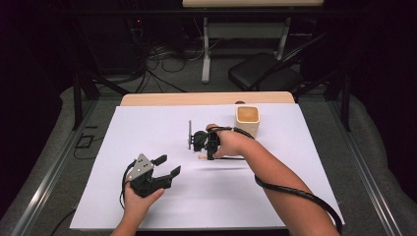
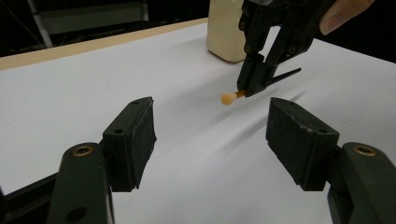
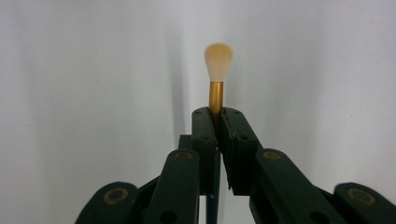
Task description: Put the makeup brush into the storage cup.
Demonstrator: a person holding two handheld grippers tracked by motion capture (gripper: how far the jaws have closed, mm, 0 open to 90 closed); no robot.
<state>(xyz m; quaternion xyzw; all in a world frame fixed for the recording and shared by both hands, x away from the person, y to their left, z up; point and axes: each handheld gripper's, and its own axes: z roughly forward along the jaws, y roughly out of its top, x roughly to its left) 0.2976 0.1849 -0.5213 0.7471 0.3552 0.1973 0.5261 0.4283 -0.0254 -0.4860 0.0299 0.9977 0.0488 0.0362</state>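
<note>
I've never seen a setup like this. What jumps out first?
The small brush with pale bristles and a gold collar, clamped in the right gripper near the middle of the white sheet. Behind it stands a cream cup. The left gripper waits nearer the person, jaws wide apart.

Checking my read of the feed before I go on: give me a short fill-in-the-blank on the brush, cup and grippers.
1. The right gripper is shut on a ____ with a gold ferrule.
2. The left gripper has its jaws ____ with nothing between them.
3. The beige cup stands on the ____ sheet.

Missing words: brush; open; white
</note>
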